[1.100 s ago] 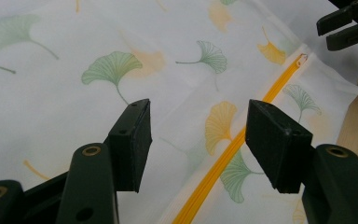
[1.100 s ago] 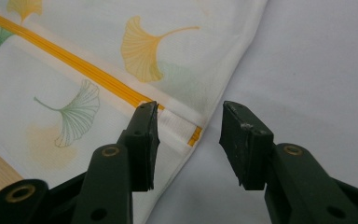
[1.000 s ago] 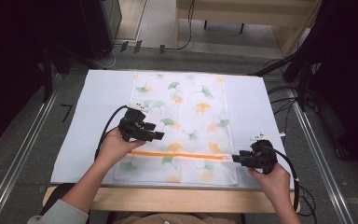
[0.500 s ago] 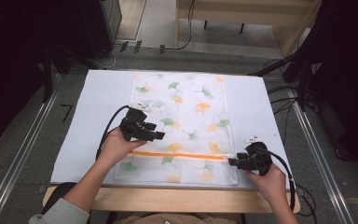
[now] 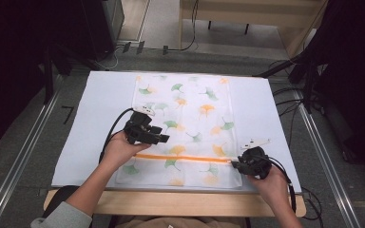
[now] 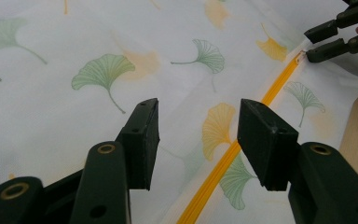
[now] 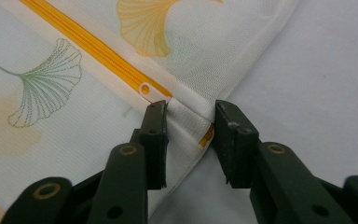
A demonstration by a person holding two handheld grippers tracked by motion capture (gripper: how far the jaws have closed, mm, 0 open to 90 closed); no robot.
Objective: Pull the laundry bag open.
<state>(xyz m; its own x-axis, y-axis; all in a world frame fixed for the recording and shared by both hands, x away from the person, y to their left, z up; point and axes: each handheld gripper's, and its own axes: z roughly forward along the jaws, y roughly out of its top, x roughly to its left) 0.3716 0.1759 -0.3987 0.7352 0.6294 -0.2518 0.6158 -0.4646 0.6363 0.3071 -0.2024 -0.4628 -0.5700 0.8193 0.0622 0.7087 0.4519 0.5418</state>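
Note:
A white cloth (image 5: 190, 109) printed with green and orange ginkgo leaves lies flat on the table, an orange zipper (image 5: 185, 157) running across its near part. My left gripper (image 5: 164, 139) hovers over the cloth near the zipper's left half. Its jaws (image 6: 196, 140) have just been closing and stand open, with nothing gripped. My right gripper (image 5: 235, 165) sits at the zipper's right end. Its jaws (image 7: 189, 135) have just been closing and straddle the white cloth end beside the zipper pull (image 7: 145, 88), still apart. The right gripper (image 6: 319, 44) also appears far off in the left gripper view.
The cloth rests on a white mat (image 5: 100, 118) over a wooden table whose front edge (image 5: 171, 202) faces the person. Metal rails (image 5: 28, 142) run along both sides. Black cables (image 5: 290, 95) trail at the right.
The right hand has shifted slightly left, bringing its gripper onto the zipper's right end. The left hand and the cloth have stayed in place.

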